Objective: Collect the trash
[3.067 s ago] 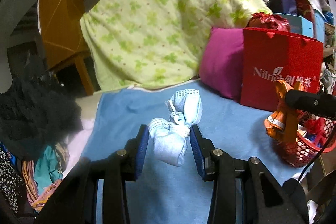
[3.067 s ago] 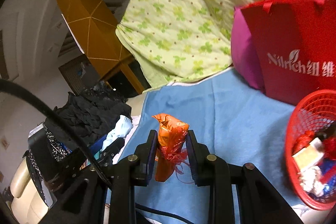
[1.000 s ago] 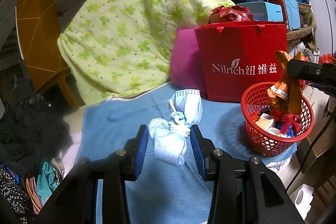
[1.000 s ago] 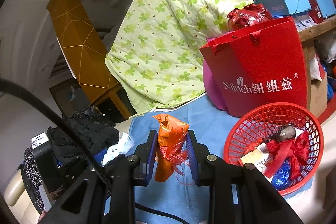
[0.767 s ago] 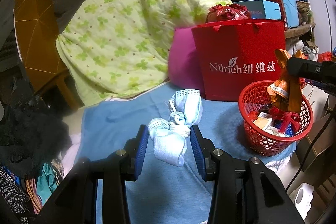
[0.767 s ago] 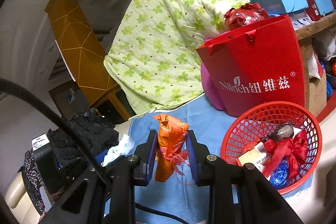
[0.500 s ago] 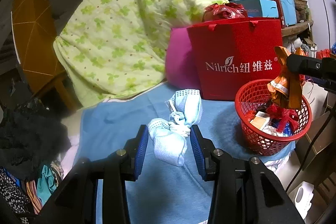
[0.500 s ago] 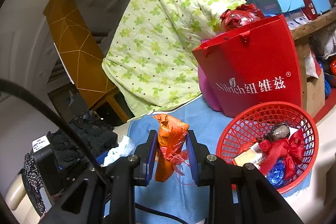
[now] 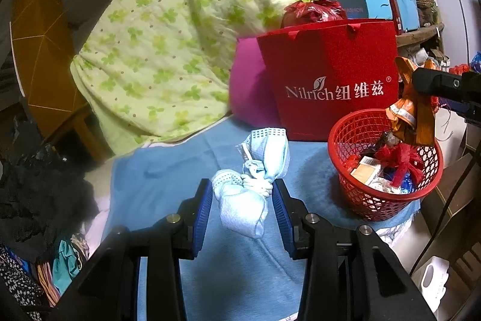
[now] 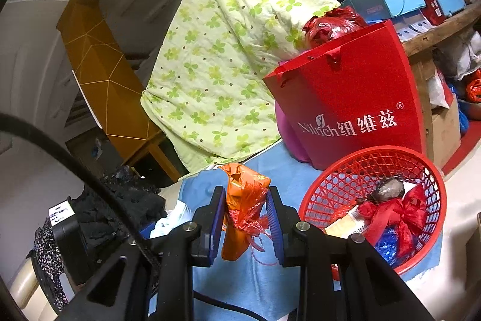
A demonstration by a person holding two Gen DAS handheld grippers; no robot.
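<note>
Now the left tool (image 9: 243,197) is clamping one knotted pale-blue cloth bundle (image 9: 255,170) above the blue sheet (image 9: 168,182), while the right tool (image 10: 246,211) is pinching one crumpled orange wrapper (image 10: 243,200), hovering just left of the single red basket (image 10: 336,185). One red ribbon bow (image 10: 396,212) is lying inside the basket among other scraps, and one red paper bag (image 10: 354,86) is standing behind it.

Dim indoor light, sharp centre, fisheye-warped dark edges

Dim room; orange cabinet (image 10: 99,74), cluttered wooden shelf (image 10: 436,35).
</note>
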